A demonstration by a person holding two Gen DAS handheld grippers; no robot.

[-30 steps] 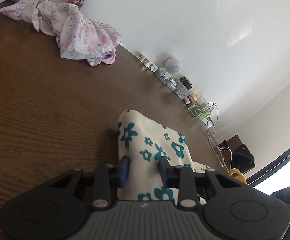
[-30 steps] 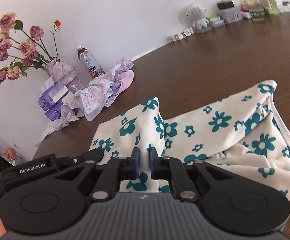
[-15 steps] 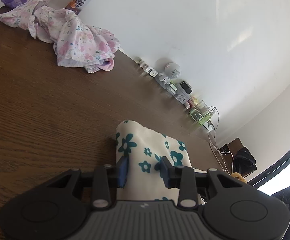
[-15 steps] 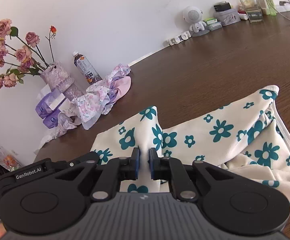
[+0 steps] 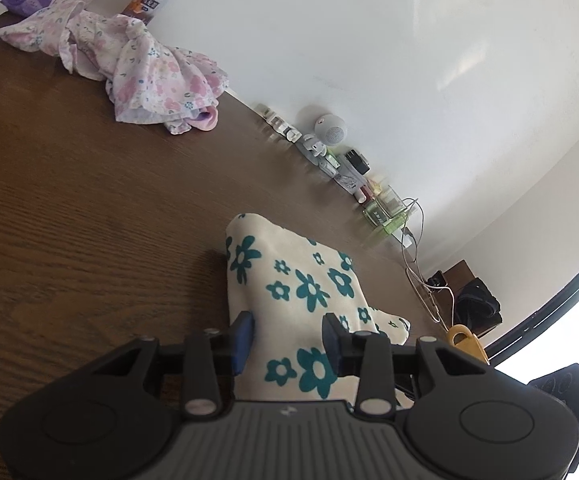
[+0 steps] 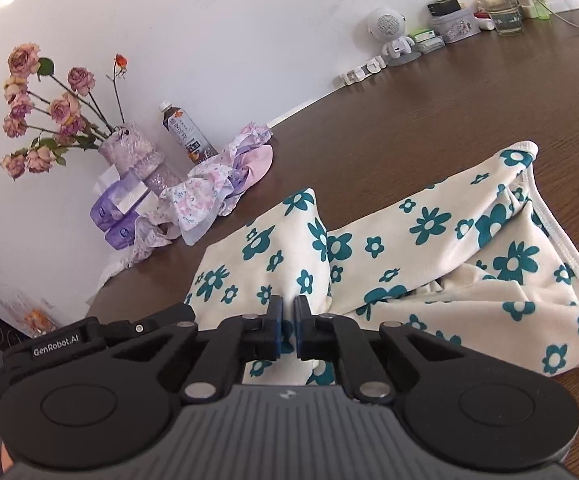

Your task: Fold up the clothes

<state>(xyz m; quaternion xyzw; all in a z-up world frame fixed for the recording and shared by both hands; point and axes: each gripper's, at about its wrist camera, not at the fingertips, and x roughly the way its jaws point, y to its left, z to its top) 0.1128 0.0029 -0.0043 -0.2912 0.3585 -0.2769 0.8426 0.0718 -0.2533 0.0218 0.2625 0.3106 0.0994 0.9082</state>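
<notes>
A cream garment with teal flowers [image 6: 429, 232] lies crumpled on the brown wooden table [image 6: 429, 100]. My right gripper [image 6: 288, 320] is shut on a raised fold of it near its left part; the fabric rises in a ridge from the blue pads. In the left wrist view the same garment [image 5: 301, 276] runs between the fingers of my left gripper [image 5: 288, 336], which stands open with a wide gap and does not clamp the fabric. A white ribbed hem shows at the garment's right end.
A pink floral garment [image 6: 213, 184] lies bunched at the back by a drink bottle [image 6: 187, 132], a vase of dried roses [image 6: 129, 152] and purple tissue packs [image 6: 121, 208]. A round speaker [image 6: 387, 24], jars and cables line the wall.
My left gripper's fingers have spread a little wider over the garment. The right gripper stays shut on the fold and has drawn back slightly, so the view is tilted.
</notes>
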